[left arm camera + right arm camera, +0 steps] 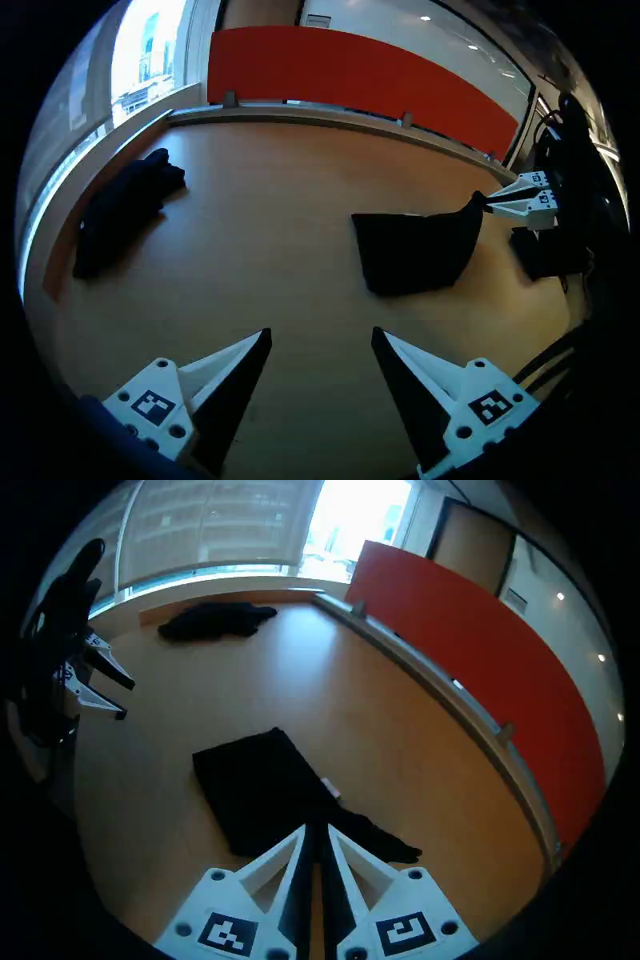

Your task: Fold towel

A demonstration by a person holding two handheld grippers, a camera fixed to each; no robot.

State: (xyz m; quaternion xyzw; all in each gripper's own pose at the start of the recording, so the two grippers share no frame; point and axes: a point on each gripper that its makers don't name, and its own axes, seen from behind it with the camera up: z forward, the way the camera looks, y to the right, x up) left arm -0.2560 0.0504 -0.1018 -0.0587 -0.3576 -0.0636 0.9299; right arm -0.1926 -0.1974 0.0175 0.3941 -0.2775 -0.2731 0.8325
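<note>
A black towel (416,252) lies partly folded on the wooden table (264,240). One corner of it is lifted toward my right gripper (484,204), which pinches it at the table's right side. In the right gripper view my right gripper (318,832) has its fingers pressed together on the near edge of the towel (256,788). My left gripper (320,344) is open and holds nothing, well short of the towel. It also appears far left in the right gripper view as the left gripper (128,700), held by a dark-sleeved hand.
A second dark cloth heap (124,208) lies near the table's window-side corner, seen too as the heap (216,620). A red partition (360,76) runs along the table's far edge, behind a raised rail (448,688). Bare wood lies between towel and heap.
</note>
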